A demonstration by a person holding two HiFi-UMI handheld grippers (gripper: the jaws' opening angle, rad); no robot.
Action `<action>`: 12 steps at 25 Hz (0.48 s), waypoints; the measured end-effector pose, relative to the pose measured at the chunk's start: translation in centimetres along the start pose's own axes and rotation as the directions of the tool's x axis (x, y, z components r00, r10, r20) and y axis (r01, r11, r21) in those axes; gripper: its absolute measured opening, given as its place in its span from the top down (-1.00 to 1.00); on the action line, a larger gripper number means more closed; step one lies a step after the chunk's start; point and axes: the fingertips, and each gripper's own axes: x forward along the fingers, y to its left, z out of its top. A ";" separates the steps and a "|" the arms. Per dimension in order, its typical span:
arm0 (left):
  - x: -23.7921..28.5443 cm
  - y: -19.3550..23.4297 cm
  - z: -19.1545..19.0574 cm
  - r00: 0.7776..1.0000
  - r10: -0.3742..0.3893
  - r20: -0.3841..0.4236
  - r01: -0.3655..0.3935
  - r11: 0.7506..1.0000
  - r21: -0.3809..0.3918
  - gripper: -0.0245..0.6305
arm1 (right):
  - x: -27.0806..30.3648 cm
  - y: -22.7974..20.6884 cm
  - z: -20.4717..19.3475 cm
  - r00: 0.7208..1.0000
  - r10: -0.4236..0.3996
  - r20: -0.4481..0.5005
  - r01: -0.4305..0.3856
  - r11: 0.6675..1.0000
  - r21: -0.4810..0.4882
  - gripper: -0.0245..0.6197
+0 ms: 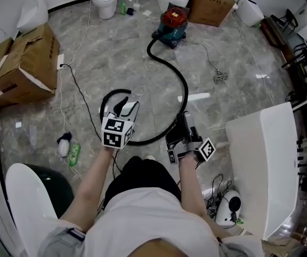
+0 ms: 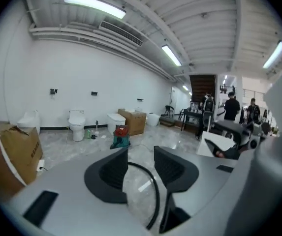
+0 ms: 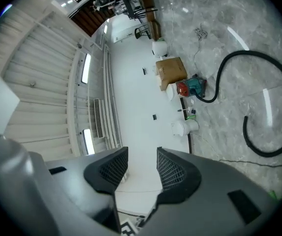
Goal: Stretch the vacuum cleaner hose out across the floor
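Left gripper [image 1: 127,104] is hovering over the floor [image 1: 115,58], its jaws standing apart and gripping nothing. Right gripper [image 1: 187,116], just to its right, is likewise keeping its jaws apart and empty. The black hose [image 1: 181,82] is lying on the floor, curving from the far vacuum cleaner [image 1: 173,23] and looping near, beneath the left gripper.

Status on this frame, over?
Left gripper, right gripper: open, empty. Hose curled on floor, not gripped. Thin cable lies beside its loop.
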 end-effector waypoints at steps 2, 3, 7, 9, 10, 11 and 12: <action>-0.8 -1.9 1.7 0.996 -0.070 0.058 0.074 0.995 -0.067 0.46 | 0.1 0.4 0.1 0.999 -0.045 0.001 0.045 0.994 -0.102 0.35; -1.1 -2.7 2.5 0.991 -0.100 0.088 0.109 0.989 -0.101 0.52 | 0.2 0.6 0.2 0.997 -0.073 0.007 0.073 0.982 -0.174 0.35; -1.9 -4.7 4.6 0.975 -0.153 0.160 0.179 0.971 -0.161 0.75 | 0.9 2.1 0.2 0.985 -0.170 0.012 0.152 0.846 -0.511 0.35; -2.2 -5.4 5.3 0.975 -0.147 0.168 0.169 0.977 -0.127 0.82 | 1.5 3.6 -0.3 0.986 -0.170 0.007 0.138 0.776 -0.616 0.35; -2.3 -5.9 5.6 0.975 -0.145 0.169 0.165 0.980 -0.112 0.84 | 1.8 4.4 -0.6 0.986 -0.164 0.002 0.124 0.740 -0.662 0.35; -2.4 -6.3 5.9 0.974 -0.144 0.173 0.163 0.981 -0.105 0.85 | 2.1 5.1 -0.8 0.986 -0.165 -0.001 0.117 0.700 -0.704 0.35; -2.6 -6.7 6.2 0.973 -0.142 0.180 0.162 0.981 -0.104 0.85 | 2.2 5.5 -0.9 0.984 -0.177 0.004 0.121 0.657 -0.744 0.35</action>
